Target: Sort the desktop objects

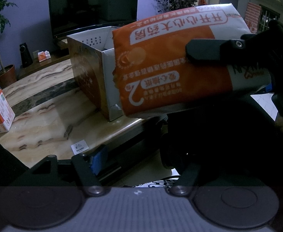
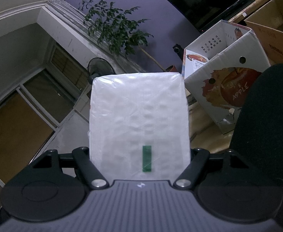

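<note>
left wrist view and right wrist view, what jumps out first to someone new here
An orange tissue pack fills the middle of the left wrist view, clamped in the right claw and held in front of the open apple box on the marble table. In the right wrist view its pale underside blocks the centre.

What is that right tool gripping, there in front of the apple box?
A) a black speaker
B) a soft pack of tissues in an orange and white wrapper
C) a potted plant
B: the right tool is clamped on the orange and white tissue pack, held beside the open apple box.
</note>
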`<state>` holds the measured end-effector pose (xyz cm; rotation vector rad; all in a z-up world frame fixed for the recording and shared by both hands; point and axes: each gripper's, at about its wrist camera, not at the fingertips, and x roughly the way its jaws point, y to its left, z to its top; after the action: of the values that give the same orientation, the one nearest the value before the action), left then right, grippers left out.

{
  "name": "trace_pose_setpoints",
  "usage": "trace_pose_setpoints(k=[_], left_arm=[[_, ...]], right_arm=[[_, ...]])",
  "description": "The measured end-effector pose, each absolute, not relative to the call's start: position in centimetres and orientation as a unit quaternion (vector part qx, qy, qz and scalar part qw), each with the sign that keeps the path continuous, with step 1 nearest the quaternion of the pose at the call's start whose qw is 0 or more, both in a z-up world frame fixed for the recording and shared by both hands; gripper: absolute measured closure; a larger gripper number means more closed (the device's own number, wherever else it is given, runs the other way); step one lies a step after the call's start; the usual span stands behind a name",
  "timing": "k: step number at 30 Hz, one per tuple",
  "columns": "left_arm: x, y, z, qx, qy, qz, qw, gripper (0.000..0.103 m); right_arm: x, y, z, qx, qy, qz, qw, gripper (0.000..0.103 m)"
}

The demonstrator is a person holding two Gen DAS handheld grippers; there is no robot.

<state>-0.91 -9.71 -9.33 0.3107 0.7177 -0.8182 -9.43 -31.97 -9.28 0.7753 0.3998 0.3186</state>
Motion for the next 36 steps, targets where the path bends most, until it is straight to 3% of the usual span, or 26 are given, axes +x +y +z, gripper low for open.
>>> trace_pose_setpoints(k=[36], left_arm=[[-0.95,-9.48,-9.16,0.143,0.344,-0.385,0.845,0.033]], right_arm=[[-9.39,-32.35,-9.27,0.376,0.191,0.136,0.897,0.028]])
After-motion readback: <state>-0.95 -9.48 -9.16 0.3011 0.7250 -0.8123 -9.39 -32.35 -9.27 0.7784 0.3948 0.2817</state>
